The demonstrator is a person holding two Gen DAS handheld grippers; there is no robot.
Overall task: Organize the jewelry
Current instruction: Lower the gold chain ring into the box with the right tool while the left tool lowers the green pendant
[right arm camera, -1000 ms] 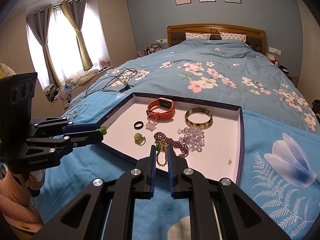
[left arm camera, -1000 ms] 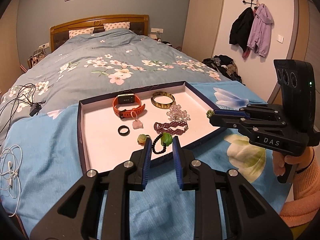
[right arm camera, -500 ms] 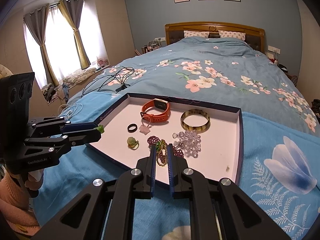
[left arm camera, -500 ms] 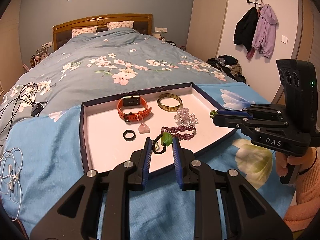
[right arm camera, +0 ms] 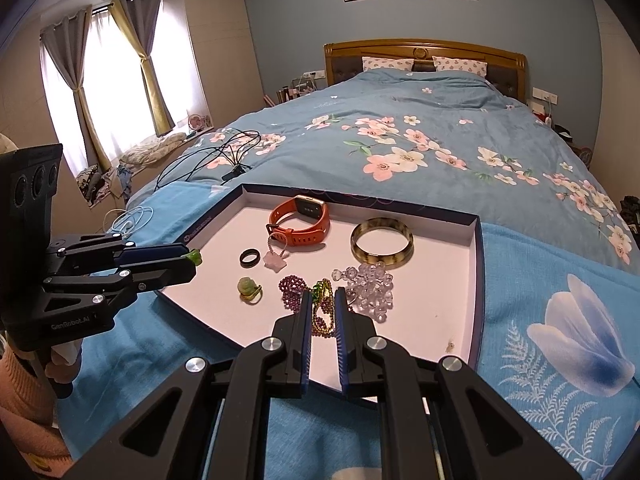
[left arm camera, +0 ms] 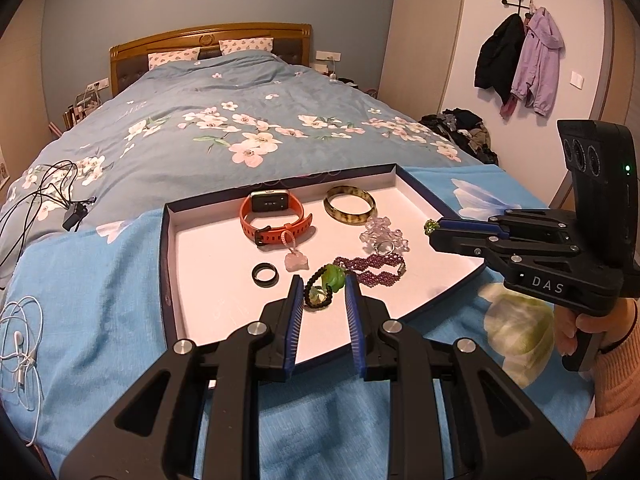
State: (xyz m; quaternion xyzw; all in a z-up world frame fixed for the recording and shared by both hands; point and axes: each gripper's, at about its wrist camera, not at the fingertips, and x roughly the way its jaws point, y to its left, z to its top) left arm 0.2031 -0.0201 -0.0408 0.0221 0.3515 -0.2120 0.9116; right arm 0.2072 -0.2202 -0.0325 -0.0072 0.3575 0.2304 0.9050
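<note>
- Look first at the dark bead bracelet point(left arm camera: 316, 294) with its green charm point(left arm camera: 334, 277): pinched at the charm by the left gripper point(left arm camera: 323, 278), fingers narrowed onto it, loop dangling just above the near part of the tray point(left arm camera: 208, 280).
- Treat the green-and-gold bead strand point(right arm camera: 322, 312) likewise: clamped between the nearly closed fingers of the right gripper point(right arm camera: 323, 293), hanging over the tray's near edge, close to the purple bead bracelet point(left arm camera: 372, 268).
- Judge the step as placing each held piece on a bare patch of its own.
- Pick the open white floor at the tray's near left for the bracelet, clear of the black ring point(left arm camera: 264, 273) and the pink charm point(left arm camera: 296, 262).
- Mind the small jade ring point(right arm camera: 250, 289) lying almost under the dangling loop; avoid dropping beads onto it.
- Lower until the loop rests flat, then open the fingers slowly so the charm does not cling to a pad.
- Carry the strand away from the purple bracelet and the clear crystal bracelet point(left arm camera: 382, 236); beads tangle easily.
- Leave the orange watch point(left arm camera: 272, 220) and the bangle point(left arm camera: 350, 210) at the far side alone.
- Press nothing hard: the tray sits on the soft bed point(left arm camera: 240, 120) and may tip.
</note>
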